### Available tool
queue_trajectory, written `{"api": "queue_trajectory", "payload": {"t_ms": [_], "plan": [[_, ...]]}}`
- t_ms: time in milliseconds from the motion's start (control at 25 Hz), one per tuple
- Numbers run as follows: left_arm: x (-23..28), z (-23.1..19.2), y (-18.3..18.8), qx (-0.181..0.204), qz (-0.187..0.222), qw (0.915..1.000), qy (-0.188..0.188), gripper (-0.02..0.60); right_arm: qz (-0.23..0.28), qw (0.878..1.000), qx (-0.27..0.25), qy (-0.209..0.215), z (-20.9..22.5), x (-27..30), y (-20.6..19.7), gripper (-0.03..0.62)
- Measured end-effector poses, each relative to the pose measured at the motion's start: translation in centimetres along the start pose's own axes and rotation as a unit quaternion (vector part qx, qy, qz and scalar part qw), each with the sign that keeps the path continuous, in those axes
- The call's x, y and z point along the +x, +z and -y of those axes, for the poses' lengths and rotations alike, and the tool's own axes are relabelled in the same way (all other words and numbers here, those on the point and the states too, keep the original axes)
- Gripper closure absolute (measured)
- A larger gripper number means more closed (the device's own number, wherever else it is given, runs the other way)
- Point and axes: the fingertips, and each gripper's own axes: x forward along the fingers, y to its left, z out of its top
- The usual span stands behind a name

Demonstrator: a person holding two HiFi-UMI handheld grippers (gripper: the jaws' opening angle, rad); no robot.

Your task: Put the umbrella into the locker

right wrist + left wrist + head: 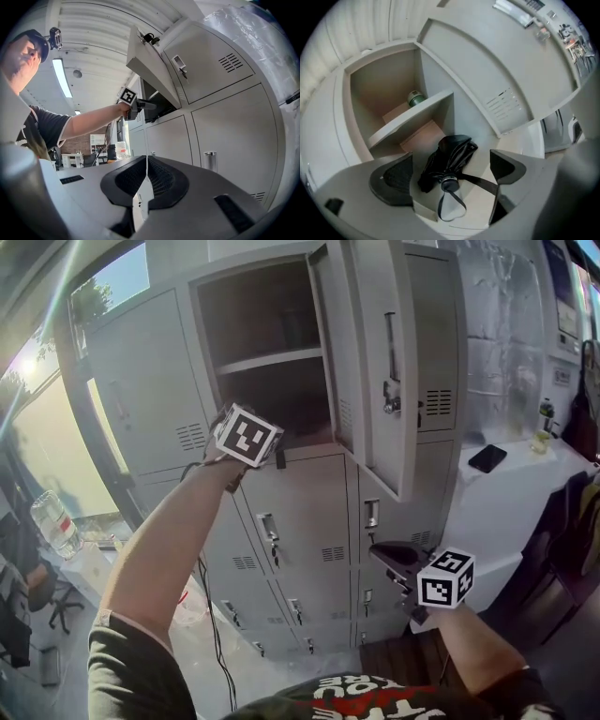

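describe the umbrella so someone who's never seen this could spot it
In the bank of grey lockers, find the upper one with its door swung open. Under its shelf, on the compartment floor near the front, lies the umbrella: folded, black, its strap loop toward the opening, unlike the small green can on the shelf above.

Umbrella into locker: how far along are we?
Done: the umbrella lies on the floor of the locker, below the shelf, with its strap loop hanging over the front edge. In hand: nothing. The left gripper is open, its jaws clear of the umbrella, and the right gripper is shut and empty. Left: probably only backing out and closing the door, which stands open.
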Motion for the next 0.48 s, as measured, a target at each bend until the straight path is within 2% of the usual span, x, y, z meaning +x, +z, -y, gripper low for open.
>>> {"api": "queue_trajectory", "payload": {"t_ms": [160,280,360,480], "plan": [[-3.2,2.4,-1.3,-0.045,0.031,0.9972,-0.052,0.063,0.000,1.000,-0.009,0.012,-0.9,0.5,0.5,0.556],[-6.1,2.7,-3.0,-0.093,0.050,0.9921,-0.067,0.064,0.004,1.000,-0.014,0.022,-1.7,0.9,1.2,0.557],[-8.1,2.9,-4.5,-0.134,0.061,0.9861,-0.077,0.066,0.009,0.999,-0.016,0.029,-2.1,1.2,1.6,0.556],[-11.1,3.2,-6.8,-0.198,0.086,0.9723,-0.091,0.092,0.015,0.999,-0.021,0.034,-2.6,1.6,2.5,0.557]]}}
